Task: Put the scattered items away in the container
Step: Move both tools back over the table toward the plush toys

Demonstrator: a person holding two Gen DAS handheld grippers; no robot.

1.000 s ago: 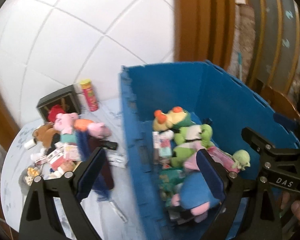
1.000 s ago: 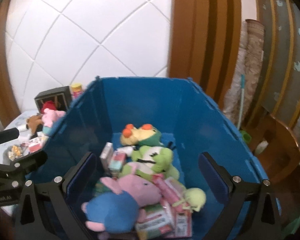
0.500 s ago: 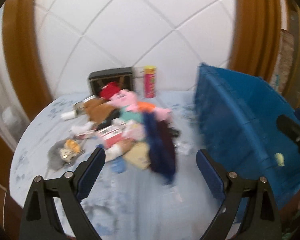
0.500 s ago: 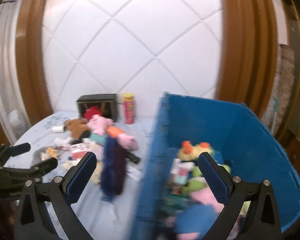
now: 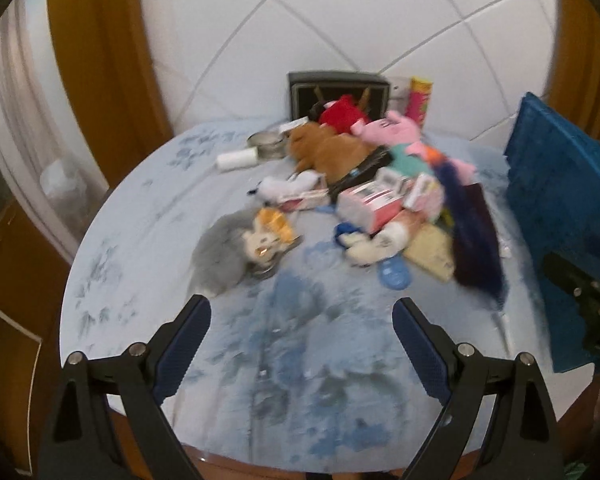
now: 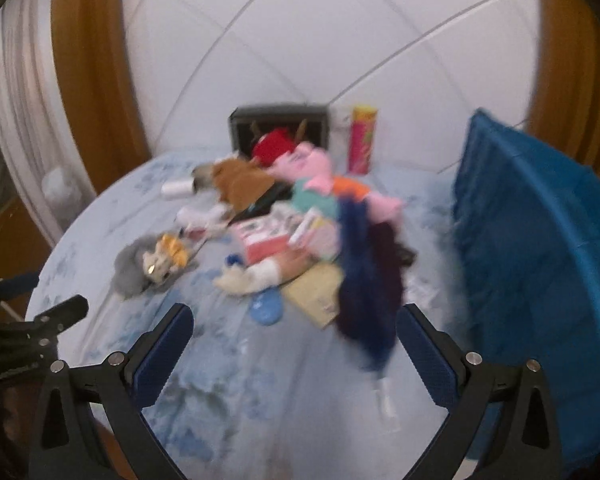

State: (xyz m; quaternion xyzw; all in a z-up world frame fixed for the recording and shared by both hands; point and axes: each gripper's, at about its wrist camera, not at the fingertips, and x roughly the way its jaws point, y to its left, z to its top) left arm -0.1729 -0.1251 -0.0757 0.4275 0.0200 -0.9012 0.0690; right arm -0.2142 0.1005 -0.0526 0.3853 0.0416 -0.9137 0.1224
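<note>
White diamond-lined wall panels and brown wood trim are backing a round table (image 5: 148, 264) covered in pale blue patterned cloth. Both views are blurring, the right wrist view more so, and small items in the pile (image 5: 372, 196) at frame centre are hard to identify; a brown plush (image 5: 324, 150), a pink plush (image 5: 388, 128), a grey plush (image 5: 220, 248) and a dark blue brush (image 5: 472, 240) are readable. The bin (image 5: 560, 200) is standing at right, cut off by the frame edge, its inside hidden. Bare cloth is lying open between the pile and the near table edge. The left gripper (image 5: 302, 344) is hovering spread wide, holding nothing. The right gripper (image 6: 294, 352) is likewise spread and empty.
</note>
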